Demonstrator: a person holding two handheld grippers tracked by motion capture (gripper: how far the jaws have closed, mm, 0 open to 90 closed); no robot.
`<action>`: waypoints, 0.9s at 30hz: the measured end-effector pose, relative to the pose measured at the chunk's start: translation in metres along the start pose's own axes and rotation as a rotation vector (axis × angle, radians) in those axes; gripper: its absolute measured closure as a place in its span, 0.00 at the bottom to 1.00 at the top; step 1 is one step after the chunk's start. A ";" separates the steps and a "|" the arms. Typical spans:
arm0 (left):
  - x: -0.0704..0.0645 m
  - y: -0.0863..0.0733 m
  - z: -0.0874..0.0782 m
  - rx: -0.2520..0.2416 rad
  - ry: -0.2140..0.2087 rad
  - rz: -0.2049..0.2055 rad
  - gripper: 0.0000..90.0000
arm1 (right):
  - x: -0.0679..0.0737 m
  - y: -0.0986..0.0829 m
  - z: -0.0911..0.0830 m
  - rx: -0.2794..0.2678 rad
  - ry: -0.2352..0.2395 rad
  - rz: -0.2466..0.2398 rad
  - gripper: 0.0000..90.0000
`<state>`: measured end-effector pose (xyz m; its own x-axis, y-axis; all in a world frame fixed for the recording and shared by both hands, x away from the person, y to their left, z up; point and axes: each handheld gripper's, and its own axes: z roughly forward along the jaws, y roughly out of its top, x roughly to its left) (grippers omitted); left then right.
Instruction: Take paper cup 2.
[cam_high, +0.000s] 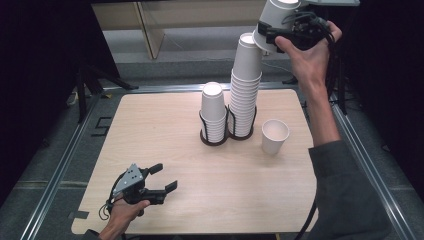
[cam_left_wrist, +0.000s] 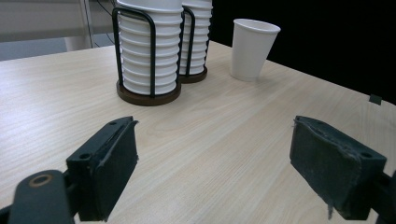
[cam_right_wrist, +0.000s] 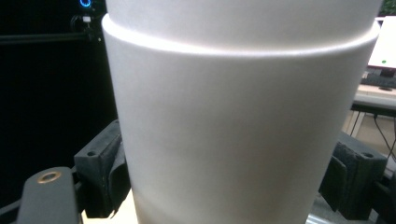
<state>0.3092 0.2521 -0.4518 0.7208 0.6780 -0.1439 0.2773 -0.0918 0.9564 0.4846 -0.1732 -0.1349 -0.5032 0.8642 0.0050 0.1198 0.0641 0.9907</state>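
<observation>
Two stacks of white paper cups stood near the middle of the pale wooden counter (cam_high: 150, 150), each in its own black wire holder on a round dark base. The tall stack (cam_high: 246, 87) rose well above its holder, and the short stack (cam_high: 213, 112) stood just beside it on the left, their bases touching or nearly so. A single cup (cam_high: 275, 136) sat upright and open-mouthed on the counter to the right of the tall stack, near it but apart.

High above the counter, beside the top of the tall stack, the right gripper (cam_high: 272, 37) held a group of nested cups (cam_high: 275, 22) upside down and tilted, its fingers clamped on the sides close to the rim. In the right gripper view the cup wall (cam_right_wrist: 243, 116) sat between the two black fingers (cam_right_wrist: 100, 175), with a second rim edge across the top; how many cups were nested there I could not tell, perhaps two.

Nearer the front left edge, the left gripper (cam_high: 165, 179) rested low over the counter in the person's hand, well apart from every cup. Its fingers (cam_left_wrist: 109, 170) stood wide apart with nothing between them, pointed toward the holders.
</observation>
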 end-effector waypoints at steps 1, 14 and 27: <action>0.000 0.000 0.000 -0.001 0.000 0.000 0.16 | -0.001 -0.003 -0.004 0.010 -0.003 0.003 0.19; 0.003 0.000 0.000 -0.009 0.013 0.001 0.16 | -0.001 -0.061 -0.040 0.054 0.044 0.015 0.19; 0.003 0.000 0.001 -0.004 0.021 -0.001 0.16 | 0.013 -0.131 -0.049 0.111 0.102 0.039 0.19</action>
<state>0.3121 0.2537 -0.4524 0.7073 0.6930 -0.1397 0.2754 -0.0881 0.9573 0.4205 -0.1944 -0.2584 -0.5797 0.8125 0.0622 0.2316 0.0911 0.9685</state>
